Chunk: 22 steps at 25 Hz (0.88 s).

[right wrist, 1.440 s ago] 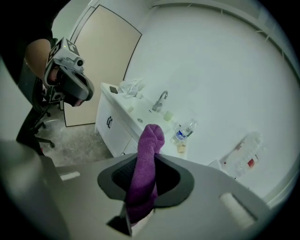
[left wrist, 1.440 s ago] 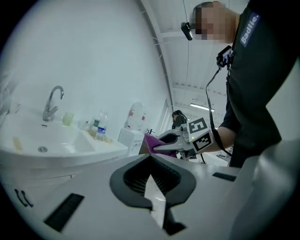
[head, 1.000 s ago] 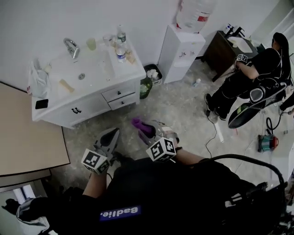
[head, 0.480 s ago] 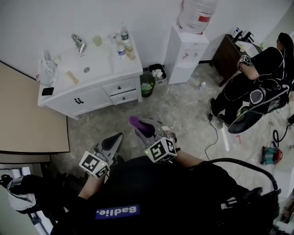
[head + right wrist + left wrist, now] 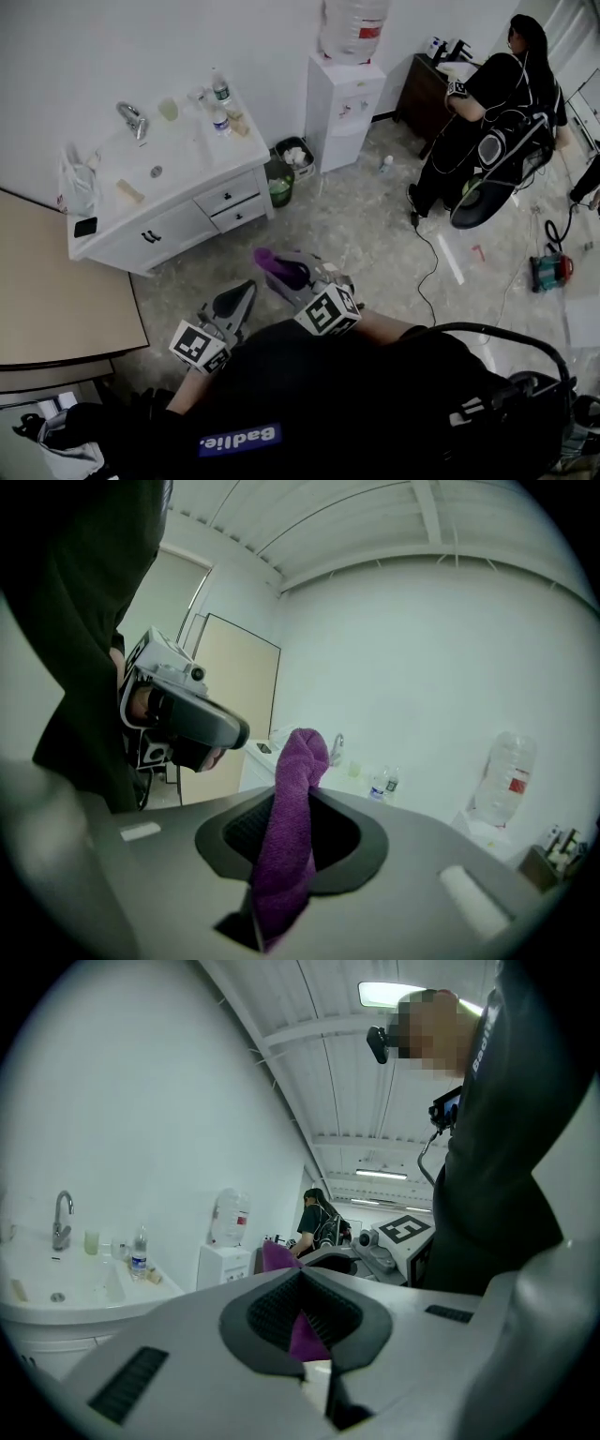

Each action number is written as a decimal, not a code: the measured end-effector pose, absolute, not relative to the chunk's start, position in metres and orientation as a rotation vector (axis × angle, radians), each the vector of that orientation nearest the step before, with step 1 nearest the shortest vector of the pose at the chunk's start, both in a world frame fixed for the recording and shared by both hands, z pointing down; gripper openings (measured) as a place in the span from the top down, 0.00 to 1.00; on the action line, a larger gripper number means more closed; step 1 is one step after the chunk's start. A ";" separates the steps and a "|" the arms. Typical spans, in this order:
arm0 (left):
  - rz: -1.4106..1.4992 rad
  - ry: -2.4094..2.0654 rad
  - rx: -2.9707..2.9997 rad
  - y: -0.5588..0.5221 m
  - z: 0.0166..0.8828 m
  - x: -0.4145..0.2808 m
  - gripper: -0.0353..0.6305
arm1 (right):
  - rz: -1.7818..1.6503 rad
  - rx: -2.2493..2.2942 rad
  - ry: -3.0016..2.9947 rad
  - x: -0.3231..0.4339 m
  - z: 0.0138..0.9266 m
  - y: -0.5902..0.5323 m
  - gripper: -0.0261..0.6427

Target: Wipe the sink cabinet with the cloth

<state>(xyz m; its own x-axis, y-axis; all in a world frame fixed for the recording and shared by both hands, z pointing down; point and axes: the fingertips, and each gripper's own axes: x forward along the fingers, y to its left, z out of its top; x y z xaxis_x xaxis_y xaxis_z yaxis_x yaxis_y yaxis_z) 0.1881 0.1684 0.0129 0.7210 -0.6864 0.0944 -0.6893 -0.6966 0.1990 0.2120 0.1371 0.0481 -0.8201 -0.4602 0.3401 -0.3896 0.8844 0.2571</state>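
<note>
I've the soft, light cloth (image 5: pixel 296 780) clamped mid-bunch in my right gripper (image 5: pixel 281 874), left gripper (image 5: pixel 307 1354) closed empty, cabinet (image 5: pixel 173 234) upper left.

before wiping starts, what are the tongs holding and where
Right tongs clamp the purple cloth along its length, one end poking out; left tongs hold nothing.

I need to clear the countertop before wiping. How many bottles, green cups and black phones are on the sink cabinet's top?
Bottles: 2
Green cup: 1
Black phone: 1
Total: 4
</note>
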 end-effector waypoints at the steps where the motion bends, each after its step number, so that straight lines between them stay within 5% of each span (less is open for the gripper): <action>1: 0.028 -1.082 2.707 0.173 0.016 0.186 0.96 | -0.226 0.622 -2.669 0.209 0.048 0.141 0.85; 22: 0.008 -1.089 2.697 0.191 0.030 0.151 0.96 | -0.069 0.484 -2.737 0.170 0.060 0.164 0.85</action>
<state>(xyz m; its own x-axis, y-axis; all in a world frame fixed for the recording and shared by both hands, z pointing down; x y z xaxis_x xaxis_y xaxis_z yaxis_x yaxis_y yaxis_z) 0.1507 0.1915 0.0300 0.7235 -0.6843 0.0912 -0.6855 -0.6965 0.2119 0.1699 0.1644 0.0601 -0.8769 -0.3403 0.3395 -0.3229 0.9402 0.1084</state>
